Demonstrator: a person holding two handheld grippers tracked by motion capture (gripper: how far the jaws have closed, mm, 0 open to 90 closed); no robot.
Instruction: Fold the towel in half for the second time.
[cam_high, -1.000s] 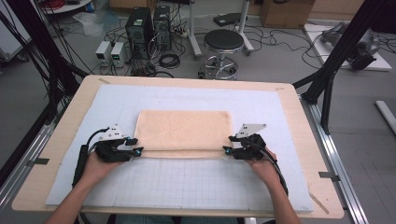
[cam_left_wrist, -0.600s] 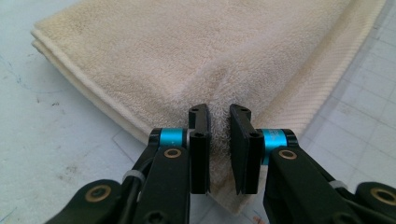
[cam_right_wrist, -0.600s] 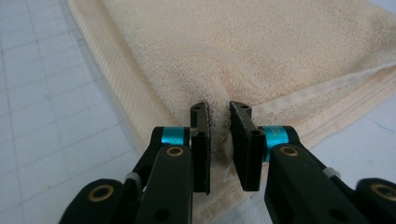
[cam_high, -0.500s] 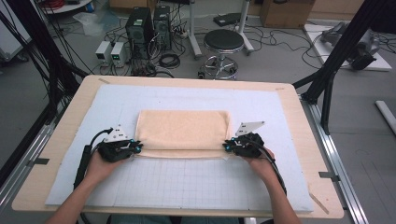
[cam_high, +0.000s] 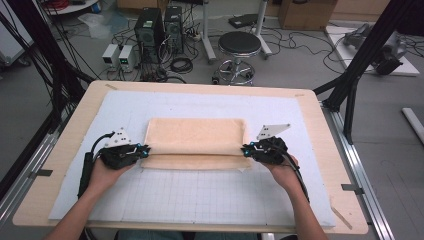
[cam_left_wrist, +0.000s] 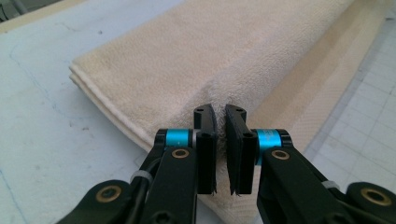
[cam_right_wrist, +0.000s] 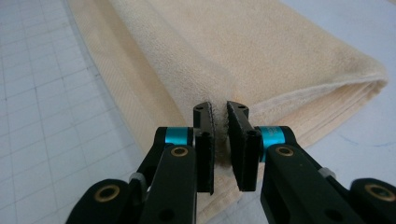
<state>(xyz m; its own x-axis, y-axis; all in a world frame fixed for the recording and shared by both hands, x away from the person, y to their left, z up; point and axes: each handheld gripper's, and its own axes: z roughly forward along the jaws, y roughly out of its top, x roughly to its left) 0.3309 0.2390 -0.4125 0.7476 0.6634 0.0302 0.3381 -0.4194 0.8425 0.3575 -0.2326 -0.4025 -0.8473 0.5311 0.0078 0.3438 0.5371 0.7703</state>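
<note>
The folded towel (cam_high: 195, 142) lies mid-worktop (cam_high: 310, 107); the left hand-held gripper (cam_high: 145, 150) pinches its 9 o'clock end, the right hand-held gripper (cam_high: 246, 149) its 3 o'clock end, both having just closed.

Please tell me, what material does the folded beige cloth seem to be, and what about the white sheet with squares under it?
The beige towel looks like cotton terry: soft, matte, with a fuzzy looped pile and a flat woven border. The white mat seems smooth and matte, printed with a fine grid; vinyl or coated paper, I cannot say which.
</note>
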